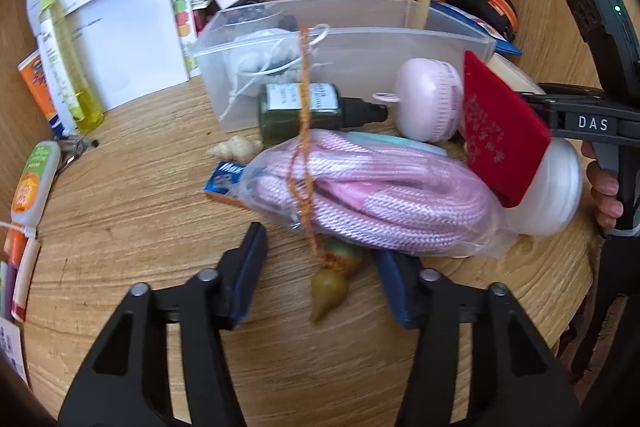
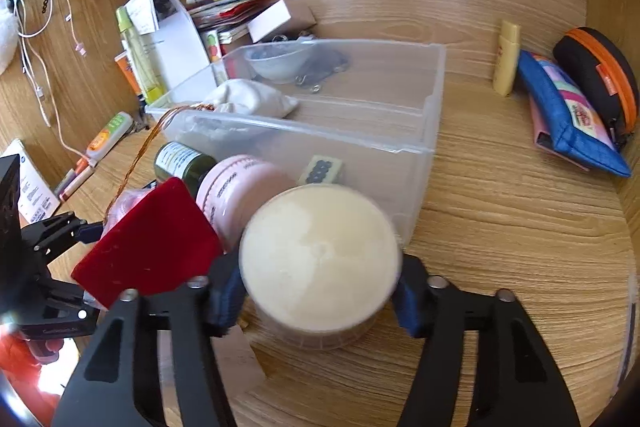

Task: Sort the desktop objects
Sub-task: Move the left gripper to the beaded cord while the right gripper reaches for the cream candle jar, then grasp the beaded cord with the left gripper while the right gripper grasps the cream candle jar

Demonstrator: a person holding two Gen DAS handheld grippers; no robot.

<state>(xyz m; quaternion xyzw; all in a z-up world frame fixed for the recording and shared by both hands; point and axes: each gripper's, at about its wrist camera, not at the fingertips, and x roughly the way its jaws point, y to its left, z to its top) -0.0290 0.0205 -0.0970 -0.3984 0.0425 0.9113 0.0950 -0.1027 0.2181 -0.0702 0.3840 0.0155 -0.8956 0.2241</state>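
My left gripper (image 1: 320, 267) is open, its jaws on either side of a small green gourd pendant (image 1: 332, 287) lying on the desk; its orange cord (image 1: 305, 99) runs up into the clear plastic bin (image 1: 360, 39). A bag of pink rope (image 1: 372, 195) lies just beyond. My right gripper (image 2: 320, 291) is shut on a round white jar (image 2: 320, 255), also seen in the left wrist view (image 1: 552, 195). A red velvet card (image 2: 148, 243) leans against the jar. A pink round case (image 2: 240, 195) and a green bottle (image 2: 184, 163) lie in front of the bin (image 2: 432, 147).
A white file holder (image 1: 128, 39), a yellow spray bottle (image 1: 68, 55) and tubes stand at the left. A blue pouch (image 2: 568, 115), a black-orange case (image 2: 600, 75) and a yellow tube (image 2: 507, 59) lie at the right. A shell (image 1: 236, 149) and a small blue box (image 1: 224, 183) lie on the desk.
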